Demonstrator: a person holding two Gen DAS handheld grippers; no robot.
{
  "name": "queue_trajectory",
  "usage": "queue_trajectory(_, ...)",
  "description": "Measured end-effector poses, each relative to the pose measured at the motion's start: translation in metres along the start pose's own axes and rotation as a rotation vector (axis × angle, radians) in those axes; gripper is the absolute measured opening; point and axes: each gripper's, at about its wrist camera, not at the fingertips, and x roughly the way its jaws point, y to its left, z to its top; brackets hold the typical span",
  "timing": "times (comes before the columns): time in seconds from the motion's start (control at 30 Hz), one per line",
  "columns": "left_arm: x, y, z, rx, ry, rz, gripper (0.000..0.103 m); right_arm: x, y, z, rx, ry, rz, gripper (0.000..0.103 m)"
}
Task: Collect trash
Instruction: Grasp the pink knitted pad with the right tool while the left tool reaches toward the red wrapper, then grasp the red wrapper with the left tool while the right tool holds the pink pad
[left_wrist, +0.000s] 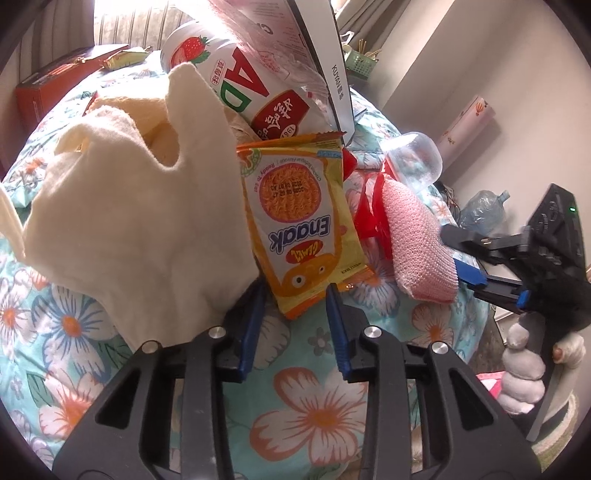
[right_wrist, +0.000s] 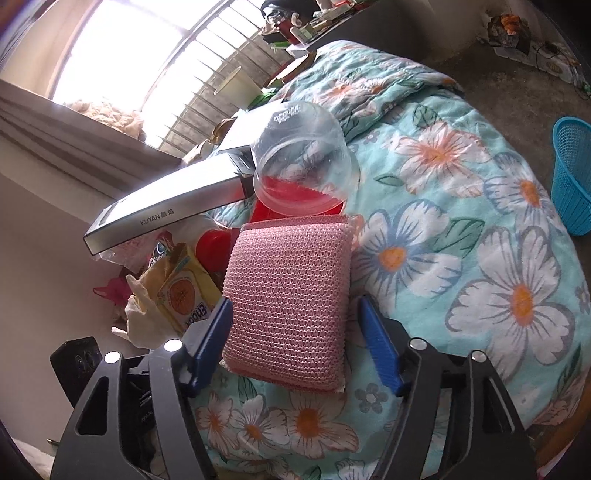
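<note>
A yellow Enaak noodle packet (left_wrist: 299, 229) lies on the floral quilt (left_wrist: 303, 398), its lower end between the tips of my open left gripper (left_wrist: 295, 291). A pink mesh sponge (right_wrist: 291, 299) lies on the quilt (right_wrist: 480, 258), its near end between the fingers of my open right gripper (right_wrist: 295, 306). The sponge also shows in the left wrist view (left_wrist: 417, 240), with the right gripper (left_wrist: 469, 271) at its end. A clear plastic cup (right_wrist: 303, 155) lies tipped over red plastic (right_wrist: 295, 199). The packet also shows in the right wrist view (right_wrist: 184, 291).
A cream cloth (left_wrist: 136, 206) lies left of the packet. A strawberry drink can (left_wrist: 229, 70) and a silver KUYAN box (right_wrist: 166, 206) lie behind. A blue basket (right_wrist: 572, 177) stands on the floor at the right. A red box (left_wrist: 55, 85) sits far left.
</note>
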Motion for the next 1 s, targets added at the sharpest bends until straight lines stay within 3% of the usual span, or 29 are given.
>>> queue_trajectory(0.03,-0.001,0.0,-0.001,0.004,0.0,0.001,0.031,0.003,-0.001,-0.001,0.003,0.005,-0.004,0.048)
queue_trajectory(0.17,-0.006,0.001,-0.004,0.016,-0.003,-0.001,0.03,0.0,-0.002,-0.003,0.004,-0.002,0.002,0.035)
queue_trajectory(0.23,-0.004,-0.002,-0.004,0.02,-0.007,0.002,0.024,-0.006,-0.003,-0.005,0.002,-0.01,0.007,0.03)
queue_trajectory(0.33,-0.002,-0.003,-0.002,0.016,-0.011,-0.004,0.01,-0.018,-0.006,-0.009,-0.002,-0.024,0.006,0.028)
queue_trajectory(0.47,-0.006,-0.012,-0.003,0.047,-0.03,-0.018,0.0,-0.039,-0.01,-0.016,-0.009,-0.057,0.0,0.026)
queue_trajectory(0.7,-0.019,-0.03,-0.005,0.102,-0.074,-0.047,0.0,-0.068,-0.023,-0.024,0.013,-0.108,-0.004,0.026)
queue_trajectory(0.9,-0.021,-0.039,-0.006,0.143,-0.054,-0.037,0.0,-0.084,-0.031,-0.03,0.026,-0.143,0.008,0.026)
queue_trajectory(0.97,-0.019,-0.047,-0.007,0.187,-0.052,-0.021,0.012,-0.087,-0.036,-0.03,0.041,-0.15,0.033,0.026)
queue_trajectory(1.0,-0.018,-0.051,-0.007,0.21,-0.052,-0.014,0.024,-0.087,-0.038,-0.03,0.051,-0.153,0.05,0.026)
